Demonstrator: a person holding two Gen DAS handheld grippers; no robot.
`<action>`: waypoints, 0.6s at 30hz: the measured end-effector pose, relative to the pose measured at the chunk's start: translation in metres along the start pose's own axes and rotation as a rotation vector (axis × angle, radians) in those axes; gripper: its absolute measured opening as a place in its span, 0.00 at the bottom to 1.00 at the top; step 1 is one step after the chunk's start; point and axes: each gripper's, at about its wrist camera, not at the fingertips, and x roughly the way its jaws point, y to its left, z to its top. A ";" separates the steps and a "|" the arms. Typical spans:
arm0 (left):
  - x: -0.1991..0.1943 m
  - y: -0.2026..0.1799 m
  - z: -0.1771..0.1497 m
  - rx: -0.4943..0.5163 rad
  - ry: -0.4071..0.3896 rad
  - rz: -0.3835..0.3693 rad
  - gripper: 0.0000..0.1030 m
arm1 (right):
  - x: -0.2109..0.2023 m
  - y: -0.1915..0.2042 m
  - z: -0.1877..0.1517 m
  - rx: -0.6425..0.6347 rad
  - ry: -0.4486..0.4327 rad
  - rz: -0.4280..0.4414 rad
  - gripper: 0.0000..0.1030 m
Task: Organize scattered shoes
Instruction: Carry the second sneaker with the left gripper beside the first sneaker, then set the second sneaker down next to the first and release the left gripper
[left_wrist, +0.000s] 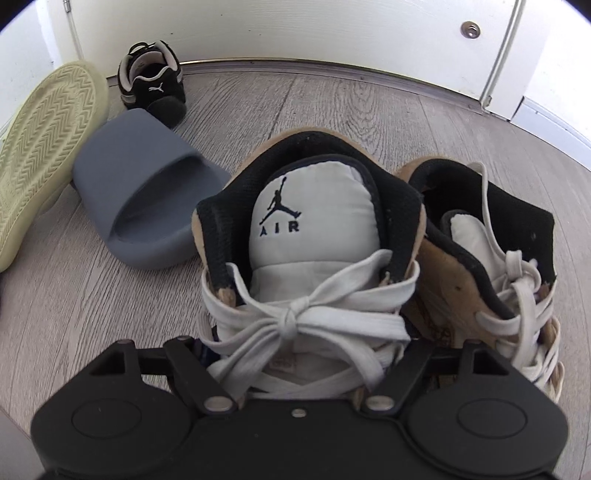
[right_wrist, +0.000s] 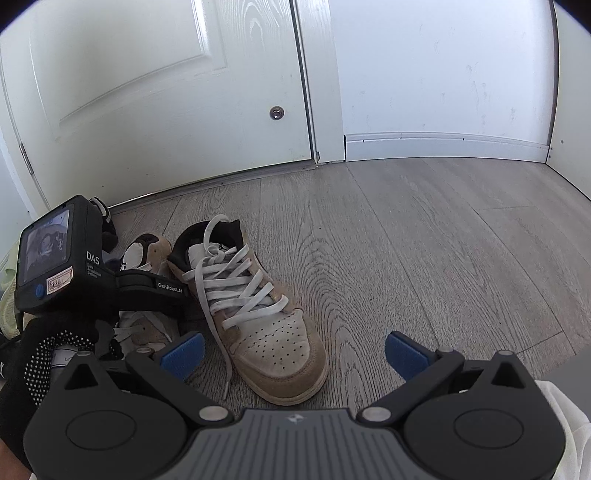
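The left tool points steeply down over a tan-and-white Jordan high-top sneaker. The sneaker's laced front lies between the tool's black linkage arms. The fingertips are hidden under the laces, so it cannot be told whether the jaws are apart or clamped on the sneaker. A hand in a black dotted glove grips this tool.

A matching second Jordan sneaker stands upright on the grey plank floor, just beside the first and touching it at the collar.

The right tool has its jaws wide apart. The blue pads stand on either side of the second sneaker's toe and do not touch it.

Other shoes on the floor, left of the pair:
- grey slide sandal, just beside the first sneaker
- pale-yellow shoe, sole facing the camera
- black Puma sneaker, near the threshold of the white door
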 end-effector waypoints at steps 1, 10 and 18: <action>-0.001 0.004 -0.001 0.019 0.018 -0.020 0.77 | 0.002 0.002 0.000 -0.012 0.005 0.008 1.00; -0.018 -0.004 -0.012 0.128 0.034 -0.010 0.82 | 0.010 0.026 -0.006 -0.094 0.034 0.039 1.00; -0.084 0.012 -0.019 0.188 -0.213 -0.056 0.82 | 0.005 0.033 -0.009 -0.118 0.035 0.038 1.00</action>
